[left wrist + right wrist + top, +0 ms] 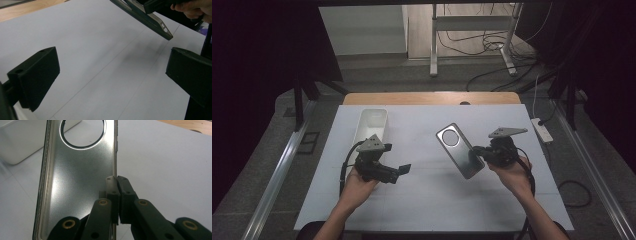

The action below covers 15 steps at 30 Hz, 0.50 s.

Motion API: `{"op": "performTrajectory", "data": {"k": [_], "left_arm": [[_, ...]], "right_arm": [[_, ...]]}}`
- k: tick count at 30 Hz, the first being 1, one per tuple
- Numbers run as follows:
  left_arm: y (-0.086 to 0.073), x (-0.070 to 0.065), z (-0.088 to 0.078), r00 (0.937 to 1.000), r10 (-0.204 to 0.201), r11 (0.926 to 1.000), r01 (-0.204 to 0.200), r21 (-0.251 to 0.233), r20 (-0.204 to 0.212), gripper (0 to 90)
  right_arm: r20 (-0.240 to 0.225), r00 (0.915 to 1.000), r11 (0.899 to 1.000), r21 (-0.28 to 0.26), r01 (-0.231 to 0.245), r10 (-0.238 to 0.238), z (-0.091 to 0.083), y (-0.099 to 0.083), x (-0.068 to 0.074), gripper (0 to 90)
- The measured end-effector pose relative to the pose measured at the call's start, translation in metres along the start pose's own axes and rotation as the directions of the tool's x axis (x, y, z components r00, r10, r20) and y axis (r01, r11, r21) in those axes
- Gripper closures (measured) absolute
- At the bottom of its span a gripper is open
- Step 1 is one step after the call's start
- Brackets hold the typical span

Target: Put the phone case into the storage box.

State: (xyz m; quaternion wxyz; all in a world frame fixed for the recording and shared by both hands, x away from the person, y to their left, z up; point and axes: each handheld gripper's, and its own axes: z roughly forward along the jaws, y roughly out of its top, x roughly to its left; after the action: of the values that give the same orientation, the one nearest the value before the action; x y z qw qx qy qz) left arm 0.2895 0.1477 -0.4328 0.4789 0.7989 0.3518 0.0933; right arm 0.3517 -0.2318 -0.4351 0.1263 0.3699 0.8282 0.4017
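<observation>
Right tongs: your right tongs (478, 152) are clamped on one long edge of the phone case (459, 149); in the right gripper view the two pads meet on that rim (116, 195).
Case: you hold it lifted off the desk (427, 200), tilted, with its round camera hole at the far end. It hangs right of the desk's middle, and its near corner shows at the top of the left gripper view (160, 25).
Left tongs: your left tongs (399, 171) stand wide apart with nothing between them, only bare white desk (100, 62). They point right, toward the case, but are well apart from it.
Bin: a white bin (371, 127) sits at the far left of the desk, just beyond your left hand (357, 182).
Right hand: your right hand (514, 175) grips its tool near the desk's right side.
</observation>
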Motion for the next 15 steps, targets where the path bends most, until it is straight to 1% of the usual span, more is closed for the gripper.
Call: {"op": "performTrajectory", "data": {"k": [5,6,12,15], "left_arm": [[0.007,-0.001,0.01,0.9998,0.015,0.9999,-0.015,0.009,0.013,0.0],[0.007,-0.001,0.01,0.9998,0.015,0.9999,-0.015,0.009,0.013,0.0],[0.012,-0.005,0.025,0.999,0.024,0.9996,-0.025,0.016,0.038,0.0],[0.013,-0.006,0.028,0.9985,0.028,0.9994,-0.029,0.019,0.046,0.0]], "right_arm": [[-0.002,1.0,1.0,-0.006,0.001,-0.001,0.0,0.001,0.003,88.1],[-0.002,1.0,1.0,-0.006,0.001,-0.001,0.0,0.001,0.003,88.1],[-0.004,1.0,1.0,-0.018,0.004,-0.004,0.001,0.002,0.007,88.2],[-0.006,1.0,1.0,-0.022,0.0,0.0,0.002,0.003,0.009,88.2]]}}
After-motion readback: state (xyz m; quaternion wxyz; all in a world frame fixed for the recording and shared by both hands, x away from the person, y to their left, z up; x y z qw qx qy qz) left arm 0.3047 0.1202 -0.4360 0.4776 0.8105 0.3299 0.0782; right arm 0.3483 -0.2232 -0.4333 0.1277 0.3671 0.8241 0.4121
